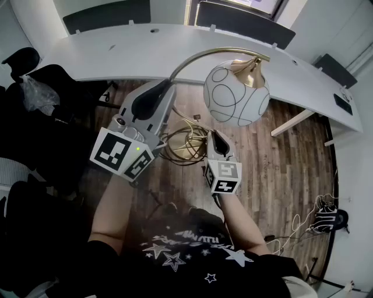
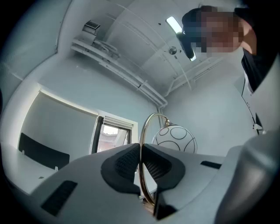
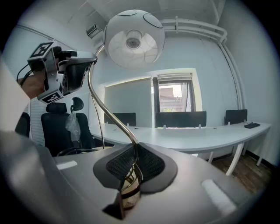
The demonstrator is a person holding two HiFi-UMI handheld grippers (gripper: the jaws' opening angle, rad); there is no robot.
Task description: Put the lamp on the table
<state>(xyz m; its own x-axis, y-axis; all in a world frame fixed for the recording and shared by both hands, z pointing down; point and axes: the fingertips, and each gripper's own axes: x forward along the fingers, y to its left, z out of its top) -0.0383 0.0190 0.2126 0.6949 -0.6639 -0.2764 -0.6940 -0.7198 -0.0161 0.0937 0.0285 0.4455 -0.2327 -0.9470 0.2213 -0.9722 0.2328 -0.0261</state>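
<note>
The lamp has a white globe shade [image 1: 236,93] with thin black circles and a curved brass stem [image 1: 192,58]. It hangs in the air above the wooden floor, in front of the curved white table [image 1: 175,43]. My left gripper [image 1: 166,88] is shut on the upper arc of the stem [image 2: 141,131], with the globe [image 2: 175,139] beyond it. Lower down, my right gripper [image 1: 215,135] is shut on the stem [image 3: 111,118] just above the brass base [image 1: 183,145]. In the right gripper view the globe [image 3: 133,39] looms overhead, and the left gripper [image 3: 65,74] grips the stem at upper left.
Black office chairs [image 1: 35,87] stand at the left, one with a plastic bag [image 1: 38,93] on it. More chairs [image 1: 105,14] line the table's far side. A small dark object [image 1: 342,103] lies on the table's right end. Loose cable [image 1: 323,218] lies on the floor at right.
</note>
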